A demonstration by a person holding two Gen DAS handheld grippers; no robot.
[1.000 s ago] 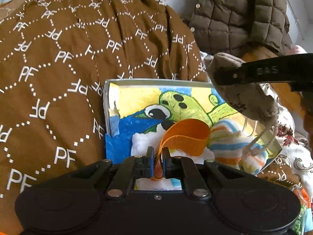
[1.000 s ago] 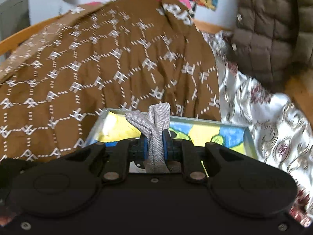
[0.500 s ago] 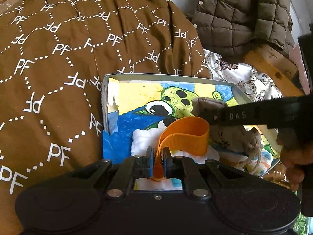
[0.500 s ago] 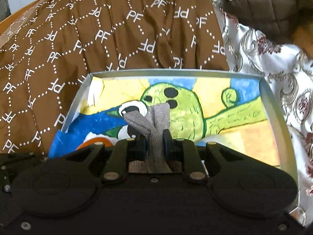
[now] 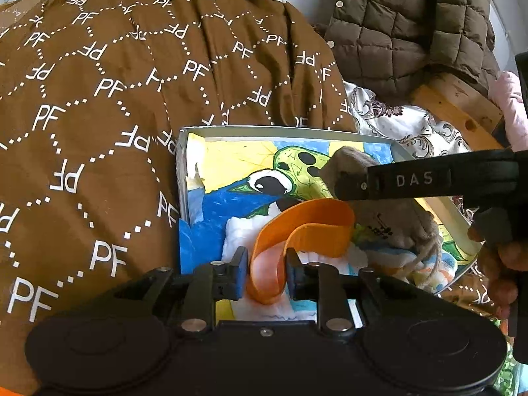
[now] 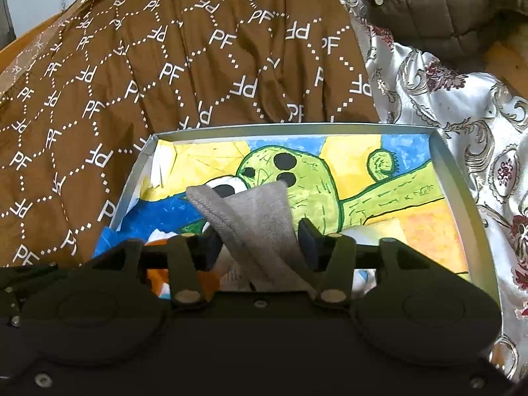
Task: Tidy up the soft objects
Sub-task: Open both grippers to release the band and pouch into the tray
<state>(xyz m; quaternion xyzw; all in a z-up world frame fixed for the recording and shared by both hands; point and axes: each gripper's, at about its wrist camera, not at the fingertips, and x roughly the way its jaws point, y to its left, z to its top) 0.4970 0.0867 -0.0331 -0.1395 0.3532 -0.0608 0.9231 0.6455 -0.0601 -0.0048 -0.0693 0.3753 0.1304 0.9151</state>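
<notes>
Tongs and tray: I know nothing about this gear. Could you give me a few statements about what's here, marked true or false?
1. An orange band sits between the fingers of the left tongs. True.
2. The right tongs have nothing between their fingers. False: a grey sock lies between them.
3. The tray is lined with a green cartoon picture. True.
4. The brown cloth is plain. False: it is printed with white PF letters.
5. The quilted jacket lies inside the tray. False: it lies beyond the tray.
</notes>
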